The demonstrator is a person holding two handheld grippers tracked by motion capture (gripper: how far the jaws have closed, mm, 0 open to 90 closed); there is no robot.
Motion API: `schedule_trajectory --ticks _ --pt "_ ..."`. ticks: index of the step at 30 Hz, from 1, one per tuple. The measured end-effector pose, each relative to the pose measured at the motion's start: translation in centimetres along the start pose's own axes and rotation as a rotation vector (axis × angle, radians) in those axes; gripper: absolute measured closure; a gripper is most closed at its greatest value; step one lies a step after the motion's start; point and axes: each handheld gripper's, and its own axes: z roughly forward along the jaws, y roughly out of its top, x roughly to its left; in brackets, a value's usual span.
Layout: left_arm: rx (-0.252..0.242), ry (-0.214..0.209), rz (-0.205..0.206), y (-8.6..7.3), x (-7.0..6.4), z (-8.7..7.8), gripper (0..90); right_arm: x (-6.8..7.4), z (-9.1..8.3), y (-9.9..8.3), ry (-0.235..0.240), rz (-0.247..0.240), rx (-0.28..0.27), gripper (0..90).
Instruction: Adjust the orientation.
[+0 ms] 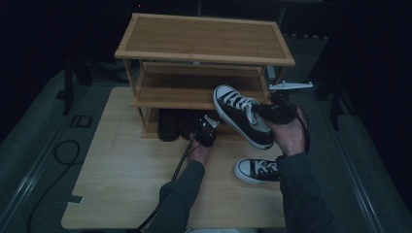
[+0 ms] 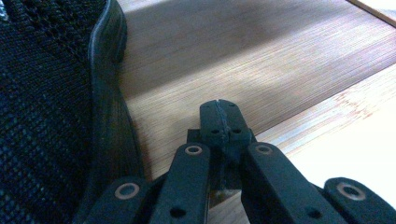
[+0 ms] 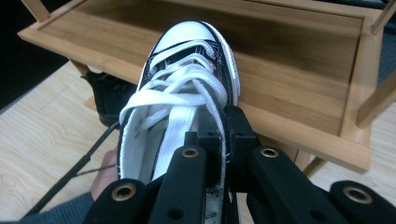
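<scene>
A black-and-white sneaker (image 1: 241,115) with white laces hangs in the air in front of the rack's middle shelf (image 1: 194,90), toe pointing toward it. My right gripper (image 1: 278,112) is shut on the sneaker's (image 3: 187,88) side wall near the heel, the right gripper (image 3: 223,133) jaws pinching its collar. Its mate (image 1: 257,171) lies on the table at the right. My left gripper (image 1: 206,127) sits low at the bottom shelf, and in its own view the left gripper (image 2: 219,109) is shut with nothing in it, beside a black mesh shoe (image 2: 46,116).
The three-tier wooden shoe rack (image 1: 204,36) stands at the table's far side, its top tier bare. Dark shoes (image 1: 170,125) occupy the bottom shelf's left part. The light wooden table (image 1: 121,184) has open surface at the front left. A cable (image 1: 177,170) trails from the left gripper.
</scene>
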Motion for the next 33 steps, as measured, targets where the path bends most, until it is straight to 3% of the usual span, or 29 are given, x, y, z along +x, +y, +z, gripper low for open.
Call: schedule_trajectory --ticks 15,21,33 --pt "0.000 0.003 0.003 0.0 0.0 0.0 90.0 1.3 3.3 2.2 -0.012 0.036 -0.031 87.4" --pt "-0.001 0.010 0.007 0.0 -0.1 0.0 90.0 2.0 4.5 2.9 -0.037 0.049 -0.042 87.4" --pt "-0.002 0.008 0.009 0.0 -0.1 0.0 90.0 2.0 6.6 3.2 -0.066 0.121 -0.048 87.2"
